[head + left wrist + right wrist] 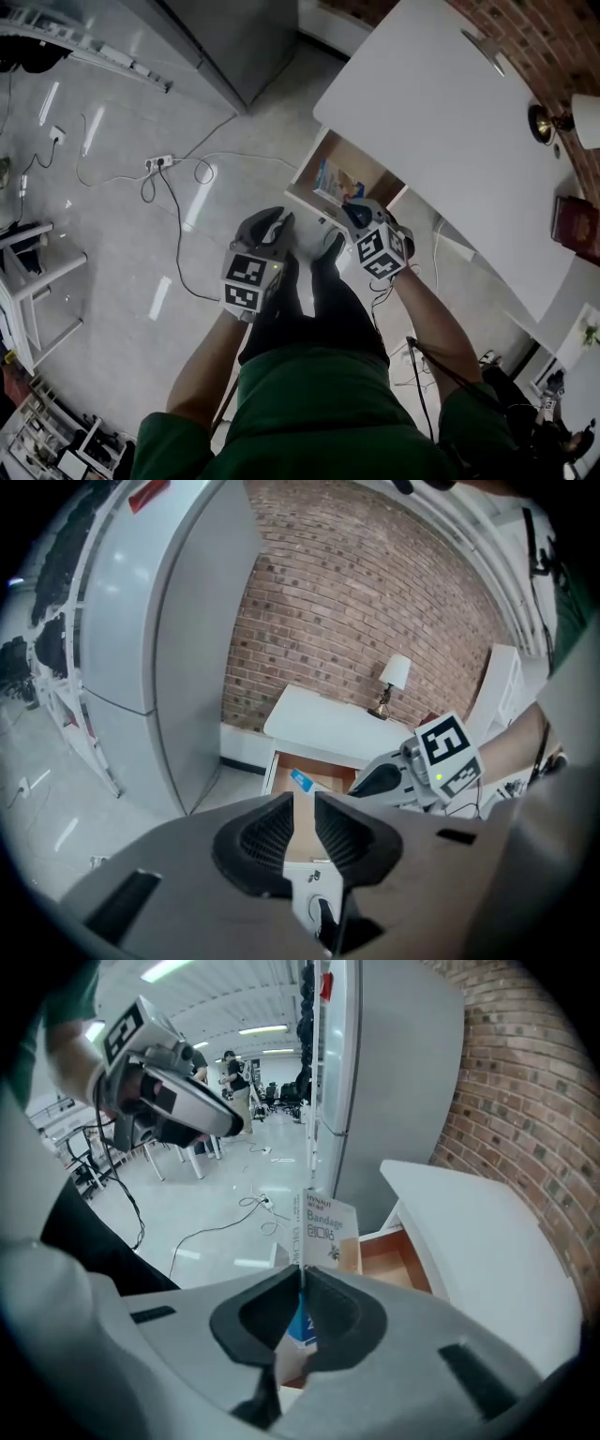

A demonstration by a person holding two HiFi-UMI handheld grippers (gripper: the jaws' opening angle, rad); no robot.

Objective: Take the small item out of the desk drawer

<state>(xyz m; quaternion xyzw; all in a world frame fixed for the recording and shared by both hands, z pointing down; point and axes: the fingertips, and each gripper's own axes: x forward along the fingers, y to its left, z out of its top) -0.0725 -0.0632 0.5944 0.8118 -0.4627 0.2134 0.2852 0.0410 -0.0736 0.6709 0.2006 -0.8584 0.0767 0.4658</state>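
Observation:
My right gripper (302, 1283) is shut on a thin white and blue bandage box (323, 1227), which stands up out of its jaws, above the open drawer (384, 1255). In the head view the right gripper (352, 217) hangs over the wood-lined drawer (361, 155) of the white desk (450, 122). A blue and white item (336, 180) shows just beyond its fingertips; I cannot tell if it is the held box. My left gripper (278, 225) is beside it, in front of the drawer. The left gripper (303, 808) has a narrow gap between its pads and nothing in it.
A tall grey cabinet (216, 37) stands left of the desk. A power strip and cables (159, 164) lie on the floor. A lamp (562, 122) and a red book (574, 225) sit at the desk's far side by the brick wall. A white frame (37, 272) stands at left.

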